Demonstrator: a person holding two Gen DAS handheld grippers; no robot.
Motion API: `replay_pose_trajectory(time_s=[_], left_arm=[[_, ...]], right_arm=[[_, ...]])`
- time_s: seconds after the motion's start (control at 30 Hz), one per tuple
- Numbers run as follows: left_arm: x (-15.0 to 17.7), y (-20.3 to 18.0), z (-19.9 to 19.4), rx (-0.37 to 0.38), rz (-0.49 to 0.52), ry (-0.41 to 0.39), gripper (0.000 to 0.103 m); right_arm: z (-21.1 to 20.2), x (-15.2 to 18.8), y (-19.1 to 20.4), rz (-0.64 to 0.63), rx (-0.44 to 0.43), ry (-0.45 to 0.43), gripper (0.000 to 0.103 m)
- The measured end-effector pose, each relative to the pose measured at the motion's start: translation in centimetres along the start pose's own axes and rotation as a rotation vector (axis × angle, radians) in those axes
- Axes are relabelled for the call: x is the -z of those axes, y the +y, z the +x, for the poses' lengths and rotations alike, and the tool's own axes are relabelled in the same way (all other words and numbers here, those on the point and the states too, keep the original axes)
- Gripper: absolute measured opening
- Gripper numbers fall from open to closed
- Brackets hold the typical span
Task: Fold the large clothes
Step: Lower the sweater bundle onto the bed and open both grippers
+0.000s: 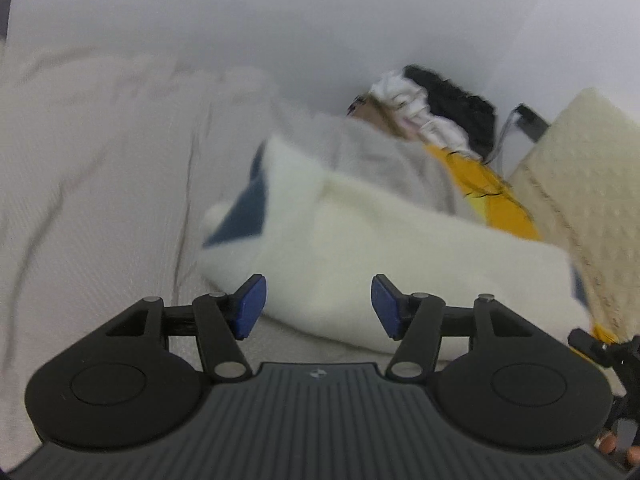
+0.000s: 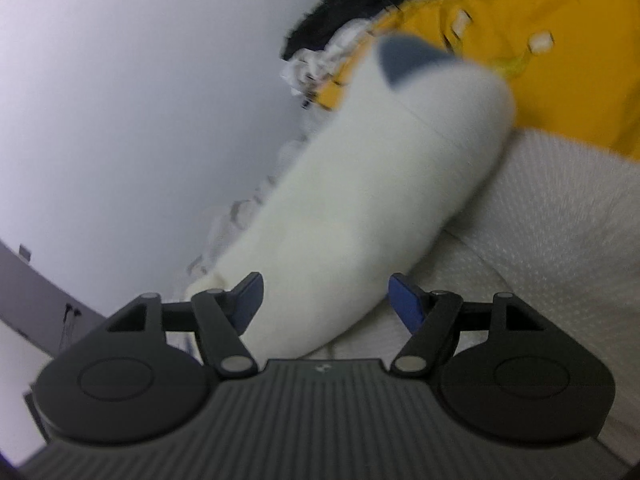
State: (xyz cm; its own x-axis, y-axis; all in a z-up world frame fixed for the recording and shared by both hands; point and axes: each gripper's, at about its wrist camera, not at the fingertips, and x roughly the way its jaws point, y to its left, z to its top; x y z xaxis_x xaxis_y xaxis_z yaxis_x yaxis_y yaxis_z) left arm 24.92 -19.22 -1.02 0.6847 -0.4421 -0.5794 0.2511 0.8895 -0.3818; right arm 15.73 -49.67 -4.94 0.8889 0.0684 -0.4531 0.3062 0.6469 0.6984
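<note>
Now both tools hang spread and empty over a folded white garment on the bed.

Largest first: the pale bedcover (image 1: 92, 200) carries the thick white fleece garment (image 1: 360, 240), with a yellow garment (image 1: 496, 184) just beyond it. It looks soft, bulky and light, likely to slump, so take it by a folded edge or corner. Left gripper (image 1: 318, 306) and right gripper (image 2: 326, 300) stand wide apart, pinching nothing.

Left of the folded cream fleece garment with blue patches (image 1: 360, 240): bare pale textured bedcover (image 1: 80, 220), free passage. Right side blocked by yellow cloth (image 1: 492, 188), cream knit cushion (image 1: 580, 184). Far end: jumbled black-and-white clothes (image 1: 432, 108) against white wall (image 1: 280, 20).
</note>
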Motion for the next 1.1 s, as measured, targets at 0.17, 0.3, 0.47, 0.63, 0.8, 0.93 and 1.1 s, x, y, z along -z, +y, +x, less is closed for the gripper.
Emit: replay_pose_trajectory(time_s=[0.17, 0.3, 0.47, 0.63, 0.8, 0.93, 1.1], left_arm=[[-0.9, -3.8, -7.3, 0.019, 0.080, -0.065, 0.064], [-0.7, -6.5, -12.6, 0.016, 0.129, -0.107, 0.064], [0.7, -8.6, -18.2, 0.013, 0.175, -0.149, 0.064], [2.8, -9.9, -22.7, 0.025, 0.221, -0.174, 0.064], [5.3, -10.7, -26.4, 0.040, 0.254, -0.204, 0.064], [7.3, -10.8, -28.5, 0.046, 0.288, -0.226, 0.064], [9.8, -10.7, -30.1, 0.047, 0.330, -0.247, 0.064]], right_arm=[[-5.0, -0.1, 4.2, -0.097, -0.041, -0.060, 0.072], [-9.4, -0.4, 6.9, -0.168, -0.056, -0.084, 0.072], [-13.3, 1.0, 9.6, -0.251, -0.072, -0.111, 0.072], [-18.2, 2.4, 11.5, -0.368, -0.079, -0.148, 0.072], [-21.8, 4.4, 12.3, -0.444, -0.086, -0.166, 0.072], [-23.2, 6.4, 12.4, -0.492, -0.089, -0.178, 0.072], [-24.4, 9.3, 12.3, -0.551, -0.087, -0.197, 0.072]])
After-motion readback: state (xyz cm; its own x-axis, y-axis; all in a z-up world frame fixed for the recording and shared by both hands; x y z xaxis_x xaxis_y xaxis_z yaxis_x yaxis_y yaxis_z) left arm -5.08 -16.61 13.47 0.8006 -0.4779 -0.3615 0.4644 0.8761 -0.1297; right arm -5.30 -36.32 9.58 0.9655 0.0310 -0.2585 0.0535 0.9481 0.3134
